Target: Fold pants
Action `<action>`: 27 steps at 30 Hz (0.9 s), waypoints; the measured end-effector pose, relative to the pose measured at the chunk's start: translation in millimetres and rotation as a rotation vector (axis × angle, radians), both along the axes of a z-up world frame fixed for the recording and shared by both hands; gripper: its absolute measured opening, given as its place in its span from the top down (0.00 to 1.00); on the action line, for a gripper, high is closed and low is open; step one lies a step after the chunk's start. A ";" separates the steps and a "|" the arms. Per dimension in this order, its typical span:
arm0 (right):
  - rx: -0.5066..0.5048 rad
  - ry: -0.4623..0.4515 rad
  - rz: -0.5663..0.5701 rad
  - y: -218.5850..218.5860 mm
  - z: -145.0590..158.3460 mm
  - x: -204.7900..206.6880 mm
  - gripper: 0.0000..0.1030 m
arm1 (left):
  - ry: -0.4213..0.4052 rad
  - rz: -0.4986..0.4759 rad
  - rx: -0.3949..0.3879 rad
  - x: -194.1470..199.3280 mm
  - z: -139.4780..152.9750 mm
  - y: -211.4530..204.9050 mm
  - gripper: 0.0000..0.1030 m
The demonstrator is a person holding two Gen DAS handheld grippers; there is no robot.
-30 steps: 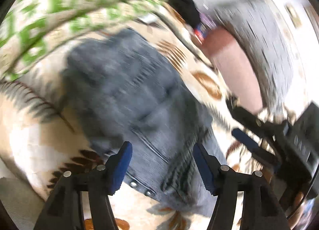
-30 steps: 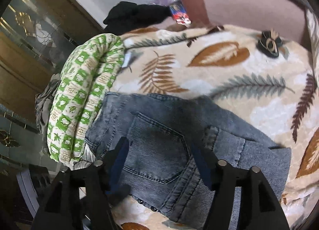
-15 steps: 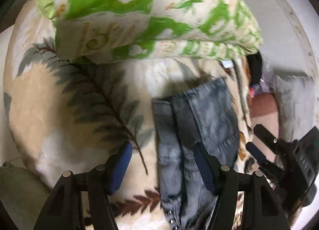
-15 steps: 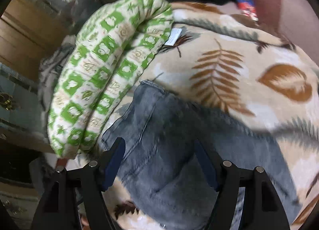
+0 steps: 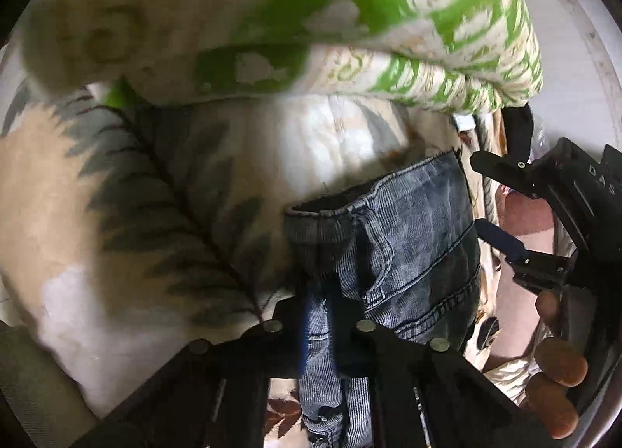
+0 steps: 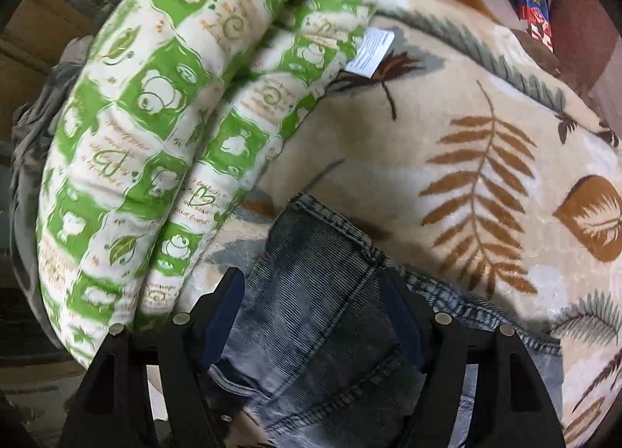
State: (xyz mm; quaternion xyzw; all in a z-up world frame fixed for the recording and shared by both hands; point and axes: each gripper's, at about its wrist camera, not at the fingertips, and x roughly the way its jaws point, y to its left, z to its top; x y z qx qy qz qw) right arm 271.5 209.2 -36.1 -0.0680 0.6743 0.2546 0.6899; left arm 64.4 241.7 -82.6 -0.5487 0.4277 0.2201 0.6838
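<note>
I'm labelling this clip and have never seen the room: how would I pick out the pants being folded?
Find the cream leaf-print blanket, then the rolled green-and-white quilt lying on it. Beside it lie the pants: the only blue denim there, with stitched seams.

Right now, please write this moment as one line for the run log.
step: grasp for fold | left gripper: shut on jeans edge | right gripper: open over jeans | jeans on blanket, beside quilt
</note>
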 end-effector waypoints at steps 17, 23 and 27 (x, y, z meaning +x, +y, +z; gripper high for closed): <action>-0.359 -0.051 0.083 76.5 -64.1 -25.1 0.12 | 0.000 -0.016 0.035 -12.3 3.4 -9.6 0.96; -0.324 -0.031 0.051 48.2 -49.6 -13.9 0.59 | -0.018 -0.024 0.063 -14.0 9.2 -16.5 0.95; -0.349 -0.046 0.091 57.3 -50.7 -14.7 0.66 | -0.037 -0.016 0.054 -19.8 11.1 -15.4 0.95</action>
